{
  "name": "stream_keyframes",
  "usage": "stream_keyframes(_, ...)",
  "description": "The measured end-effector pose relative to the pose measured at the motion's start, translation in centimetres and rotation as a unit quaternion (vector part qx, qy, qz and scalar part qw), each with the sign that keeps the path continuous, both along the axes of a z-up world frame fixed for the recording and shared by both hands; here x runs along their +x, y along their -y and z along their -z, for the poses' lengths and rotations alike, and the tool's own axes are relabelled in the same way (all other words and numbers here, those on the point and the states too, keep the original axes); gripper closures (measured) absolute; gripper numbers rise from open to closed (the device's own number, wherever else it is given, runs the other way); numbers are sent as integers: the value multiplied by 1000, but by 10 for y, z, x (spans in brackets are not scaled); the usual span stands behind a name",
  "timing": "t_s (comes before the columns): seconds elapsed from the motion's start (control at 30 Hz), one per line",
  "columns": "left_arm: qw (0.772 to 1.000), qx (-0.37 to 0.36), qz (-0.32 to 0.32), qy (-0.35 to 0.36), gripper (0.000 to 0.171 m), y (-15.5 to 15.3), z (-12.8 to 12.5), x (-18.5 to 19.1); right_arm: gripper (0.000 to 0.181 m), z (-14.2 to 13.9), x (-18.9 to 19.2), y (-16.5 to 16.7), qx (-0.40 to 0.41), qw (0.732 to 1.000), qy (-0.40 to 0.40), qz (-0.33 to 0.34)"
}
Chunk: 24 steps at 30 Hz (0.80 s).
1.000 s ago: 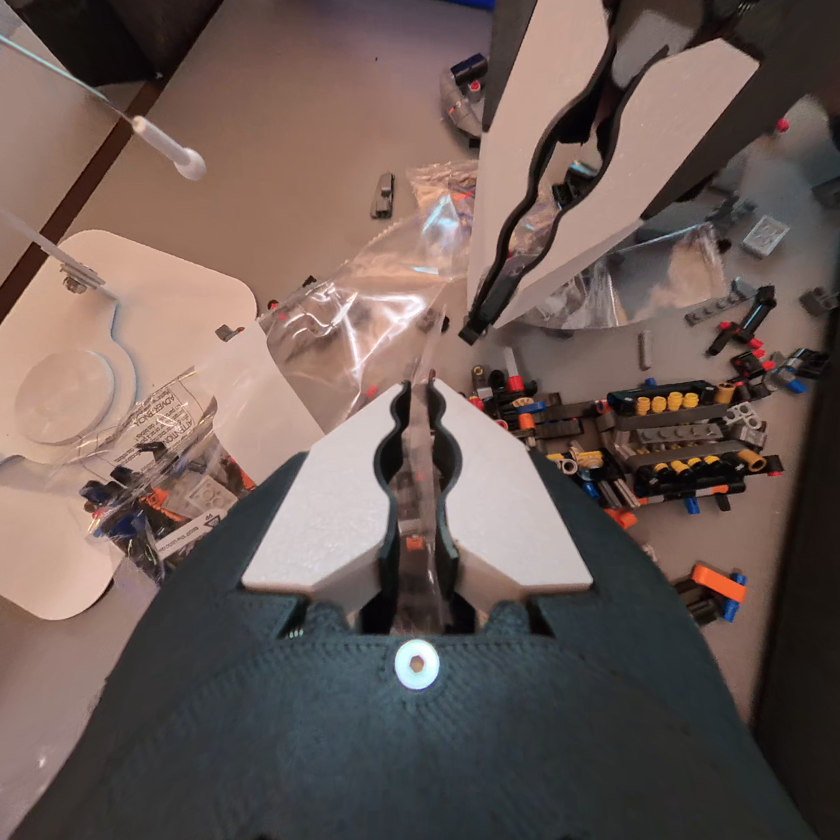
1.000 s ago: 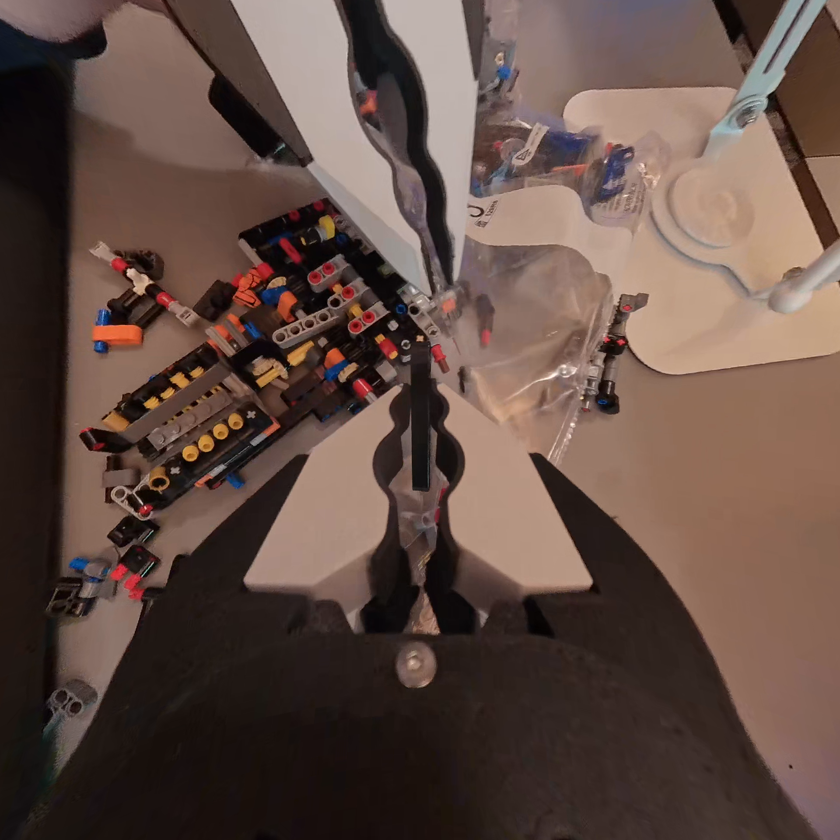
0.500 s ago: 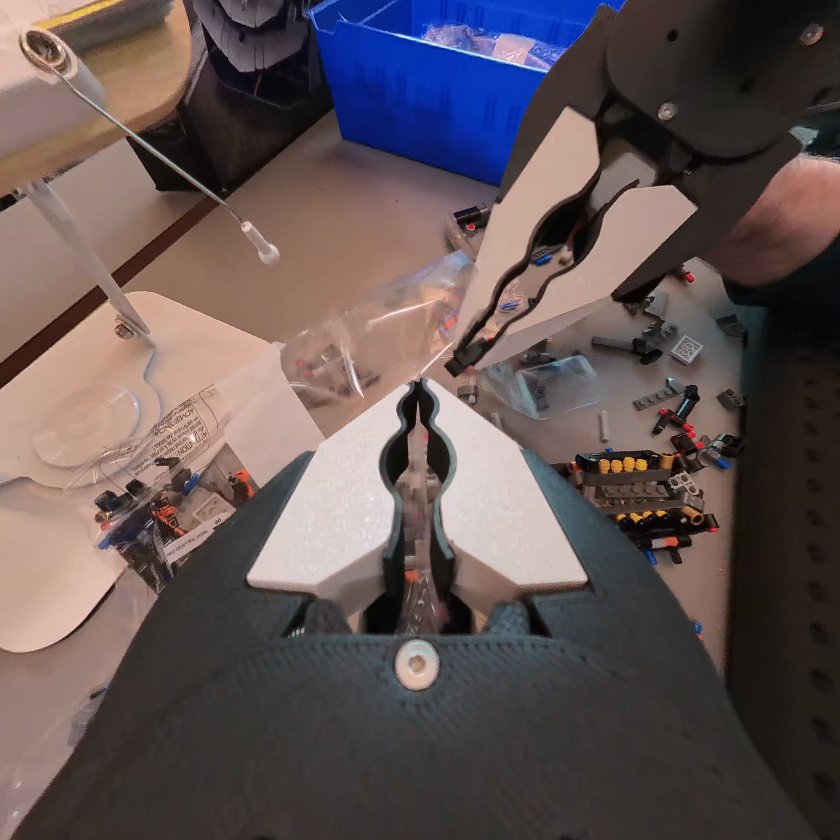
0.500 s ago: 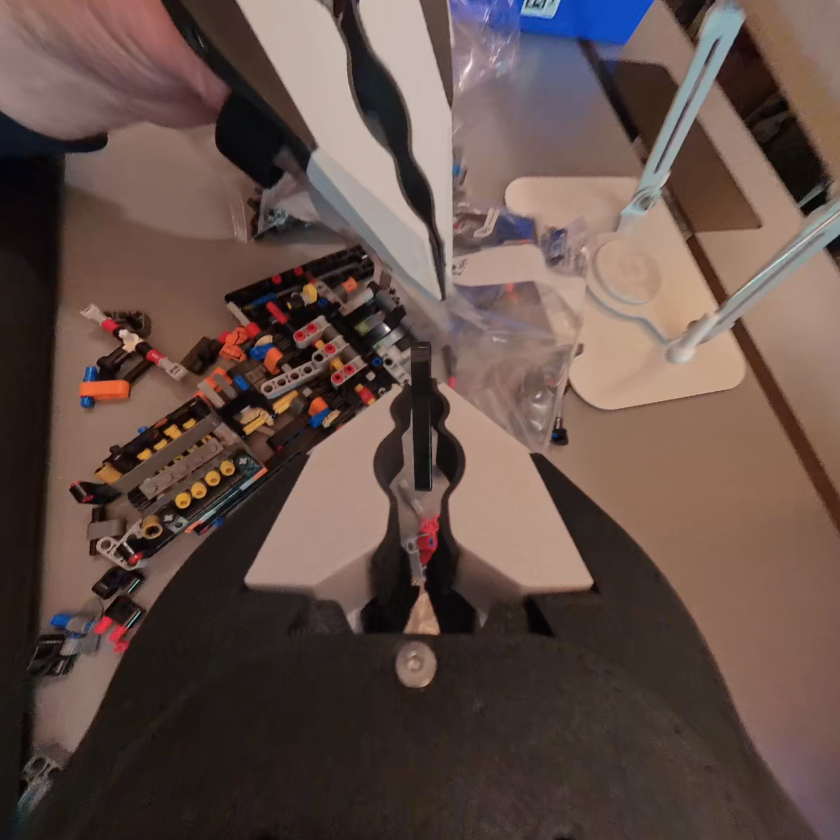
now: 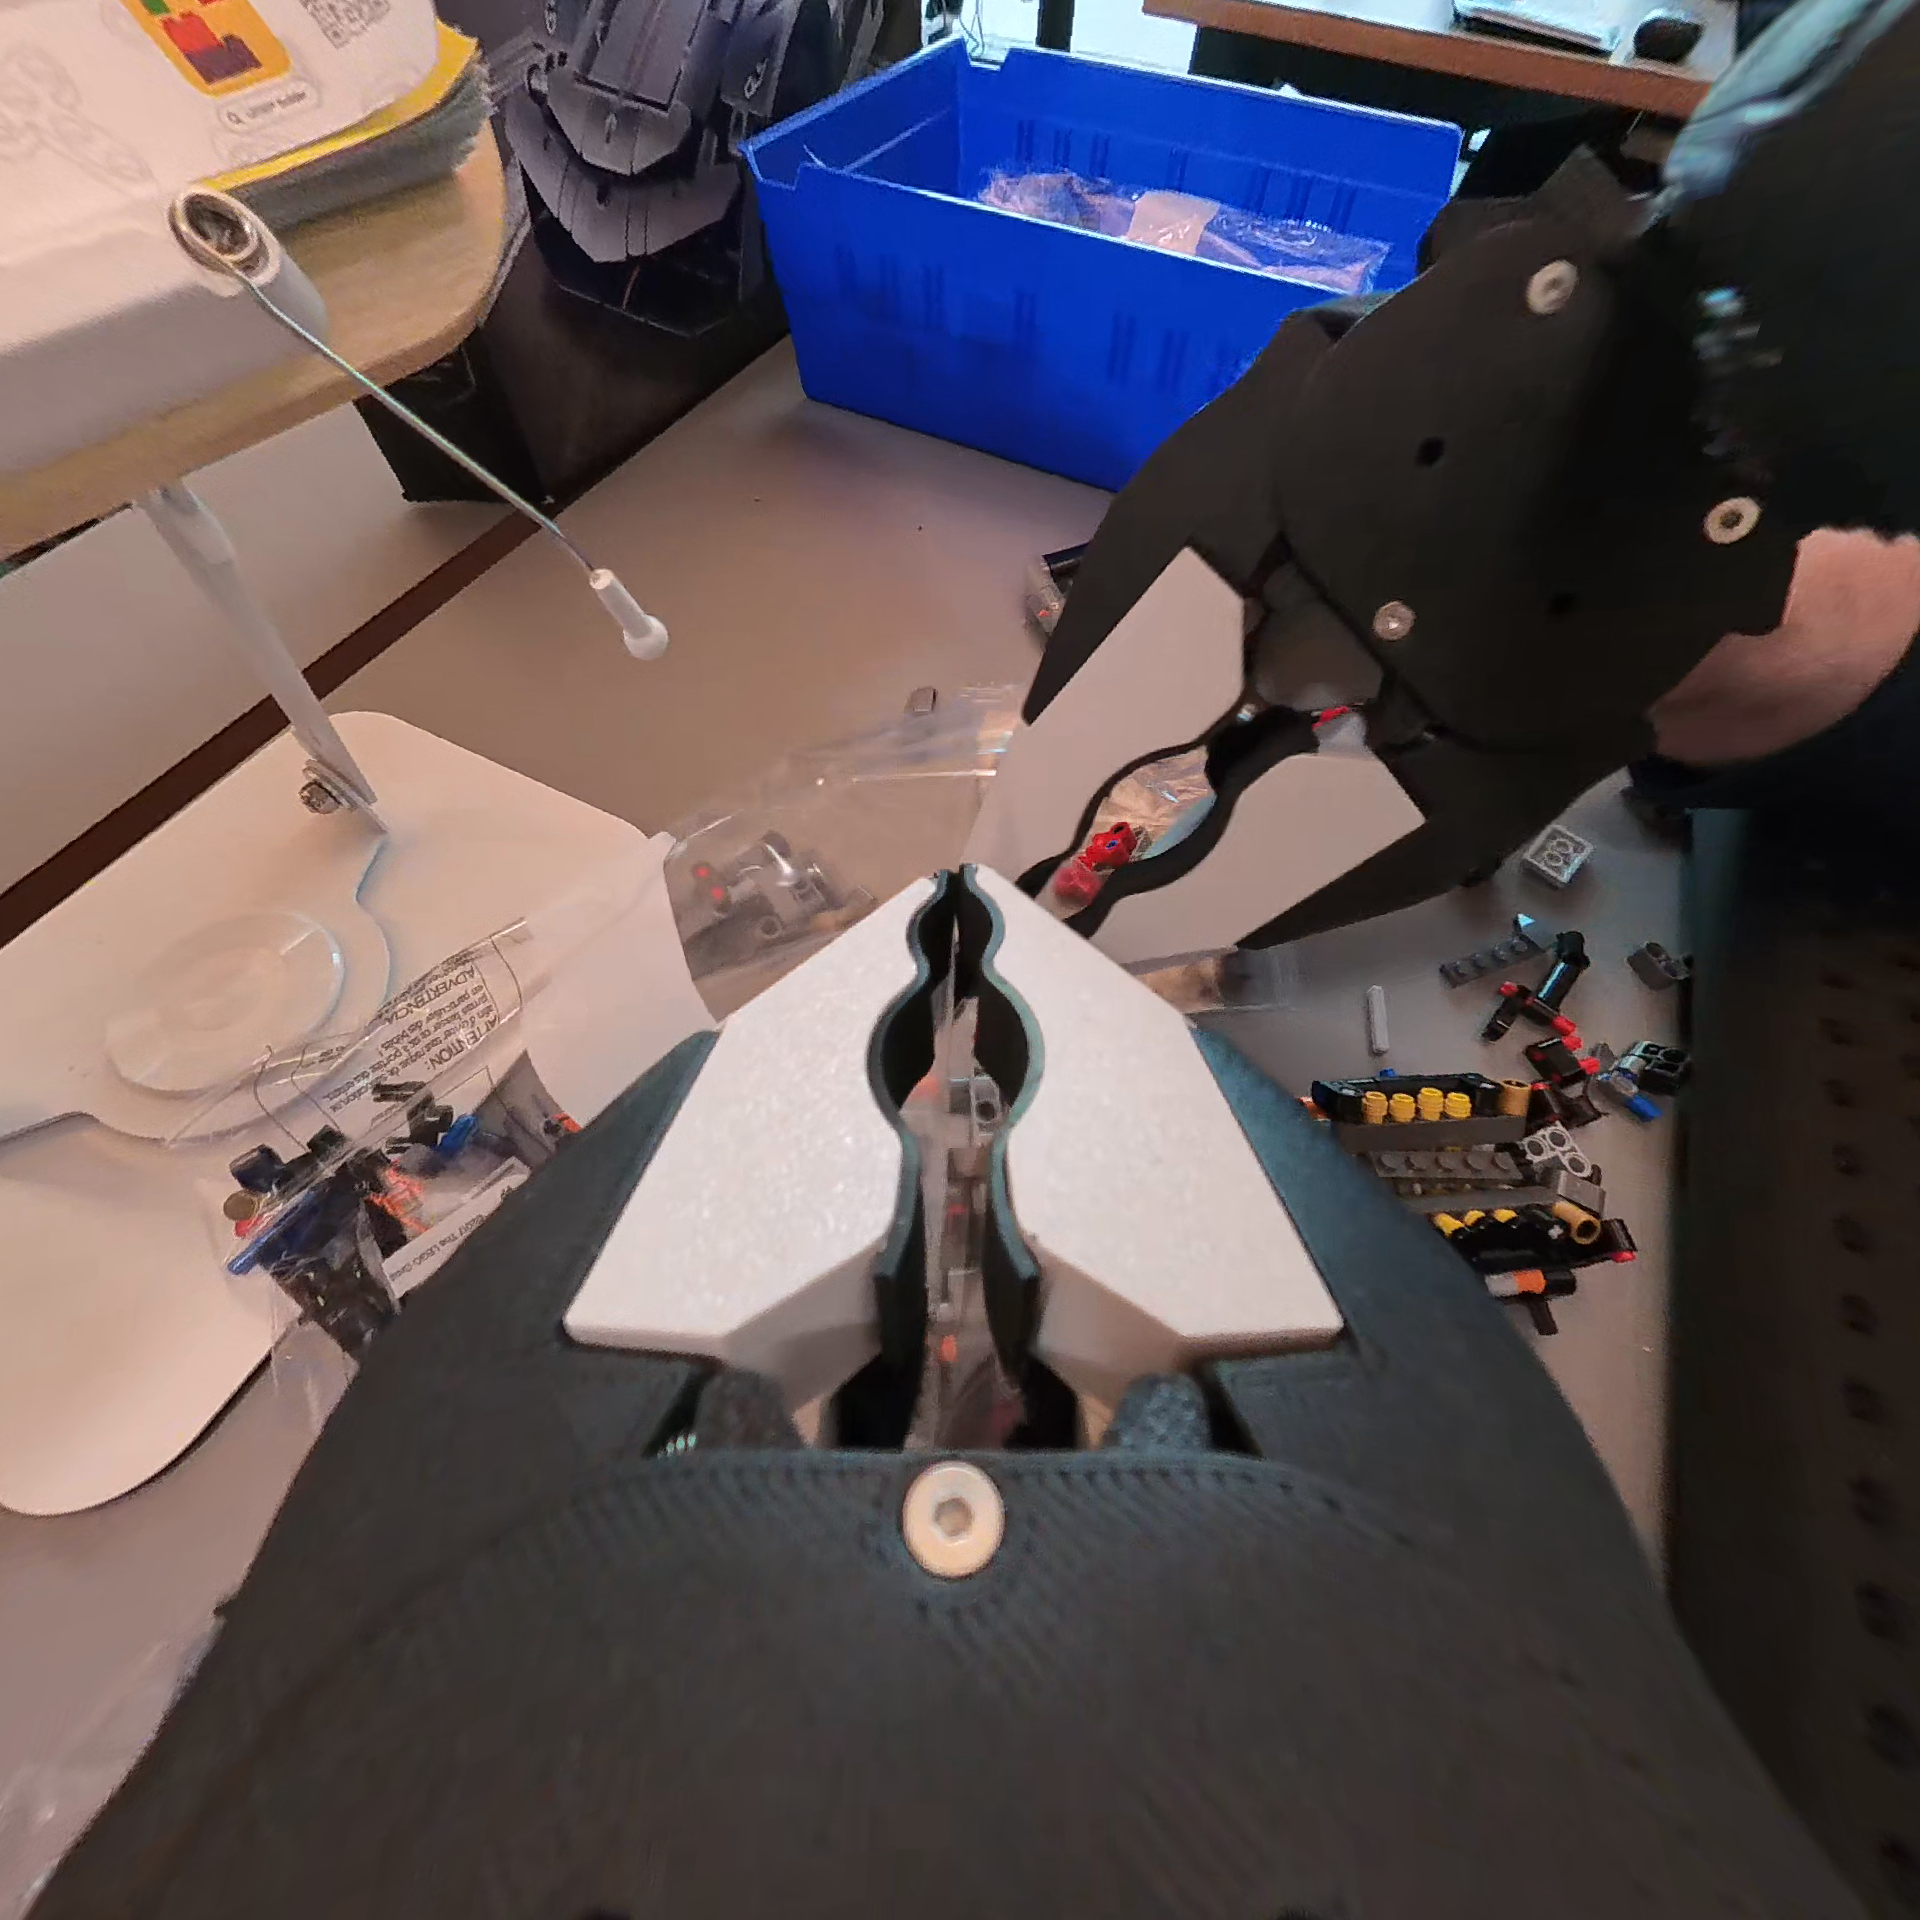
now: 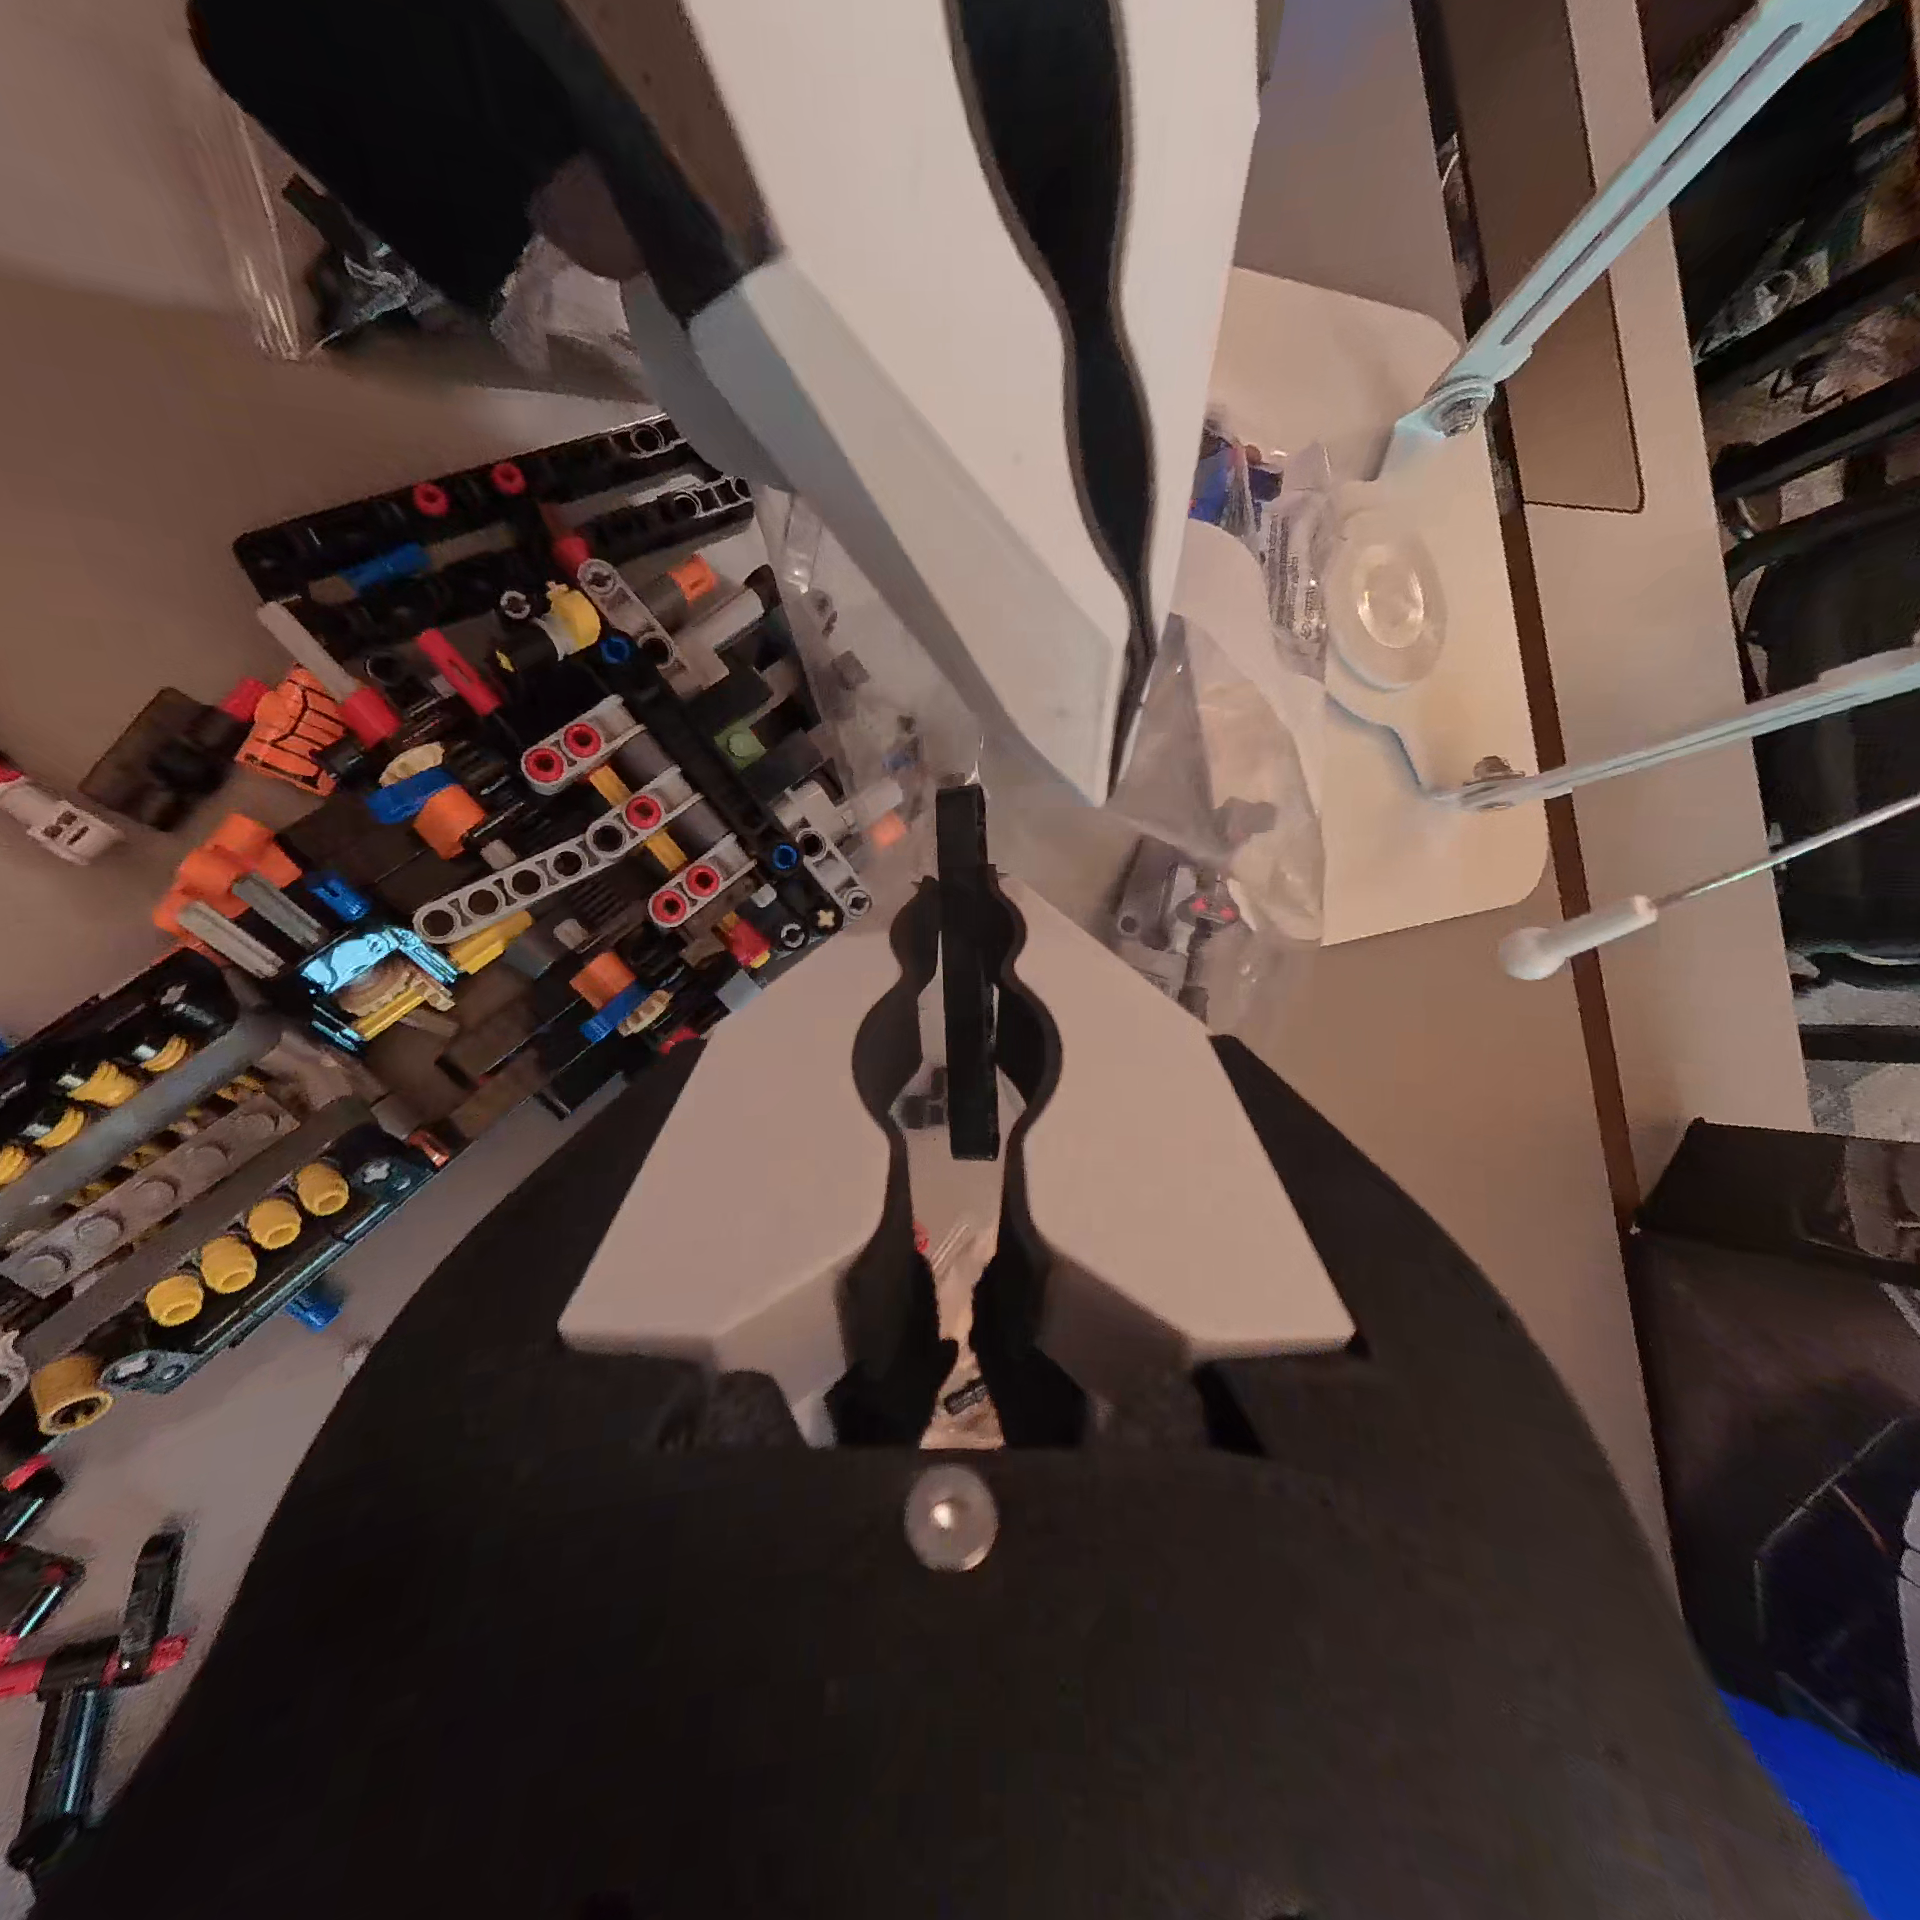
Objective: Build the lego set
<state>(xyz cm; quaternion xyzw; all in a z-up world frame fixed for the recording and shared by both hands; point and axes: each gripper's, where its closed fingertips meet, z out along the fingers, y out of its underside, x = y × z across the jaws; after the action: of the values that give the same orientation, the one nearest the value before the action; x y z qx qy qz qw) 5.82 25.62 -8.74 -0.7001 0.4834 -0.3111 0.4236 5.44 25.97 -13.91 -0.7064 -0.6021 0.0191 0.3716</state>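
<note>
A blue plastic bin (image 5: 1049, 301) stands at the far edge of the grey table (image 5: 790, 582), with crumpled clear wrapping inside it. To the left, a white stand base (image 5: 208, 1039) rests on the table, its slanted white post (image 5: 260, 665) rising to a wooden shelf (image 5: 343, 343). A thin metal rod with a white tip (image 5: 634, 629) hangs off the stand. Dark shapes behind the bin are perhaps chair bases.

Grey tabletop (image 5: 790, 582), blue bin (image 5: 1039, 312), white stand base (image 5: 208, 1039)
</note>
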Motion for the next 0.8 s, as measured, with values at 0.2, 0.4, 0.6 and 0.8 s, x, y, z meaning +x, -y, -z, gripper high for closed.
stream_keyframes(0.2, 1000, -4, -5, 28, 171, -2, -10, -4, 177, -15, -21, -1, 72, 996, 15, -43)
stream_keyframes(0.4, 998, -12, -14, 58, 171, -7, -19, -12, 173, -17, -32, -11, 122, 990, 37, -58)
stream_keyframes(0.6, 997, -15, -20, 79, 171, -7, -25, -16, 157, -44, -27, -6, 94, 993, -56, -55)
stream_keyframes(0.8, 995, -13, -29, 94, 171, -10, -30, -20, 161, -60, 1, -2, 59, 991, -110, -49)
